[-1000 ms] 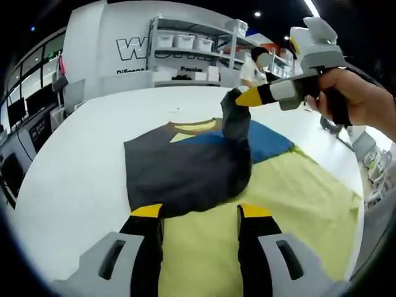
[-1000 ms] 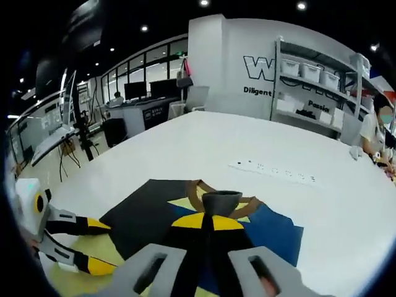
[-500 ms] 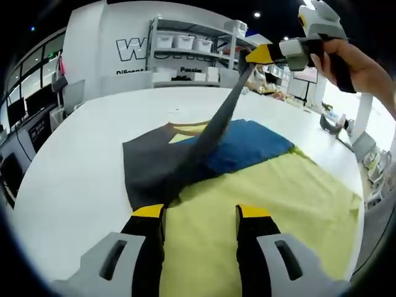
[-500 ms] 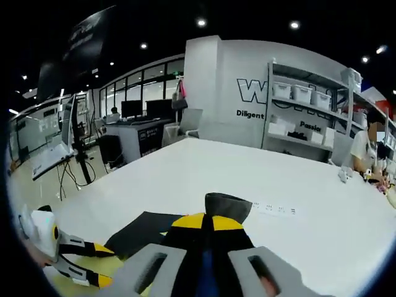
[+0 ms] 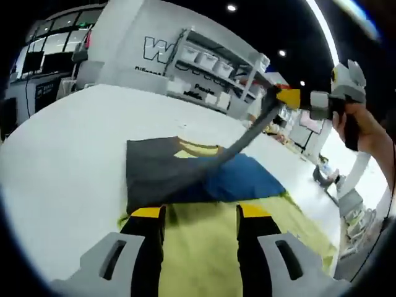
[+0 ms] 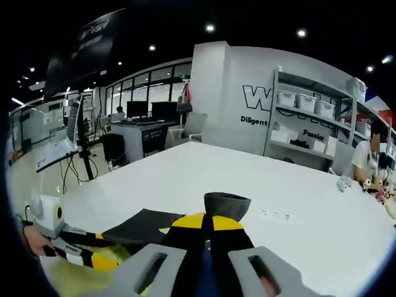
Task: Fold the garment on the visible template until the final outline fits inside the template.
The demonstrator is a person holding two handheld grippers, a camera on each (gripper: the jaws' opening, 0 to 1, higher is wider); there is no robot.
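Note:
A dark grey garment (image 5: 154,173) with a yellow-brown neckline lies on a large yellow template (image 5: 198,253); a blue panel (image 5: 244,179) shows beside it. My right gripper (image 5: 286,97), held by a hand at the upper right, is shut on a dark strip of the garment (image 5: 247,133) and holds it taut above the table. In the right gripper view its jaws (image 6: 203,221) are closed with a fold of dark cloth (image 6: 226,201) sticking out above them. My left gripper (image 5: 200,212) is open, low over the template at the garment's near edge, and appears as the left gripper (image 6: 77,247) at lower left.
The big white table (image 5: 55,136) stretches around the template. A white power strip (image 6: 276,215) lies on it farther off. Shelves with white bins (image 6: 303,102) stand against the back wall, a person (image 6: 371,154) stands at the right, and desks with monitors (image 6: 139,117) are at the left.
The right gripper has lifted the dark strip up and off to the right, pulling it taut and uncovering the blue panel. The left gripper has dropped lower and tilted.

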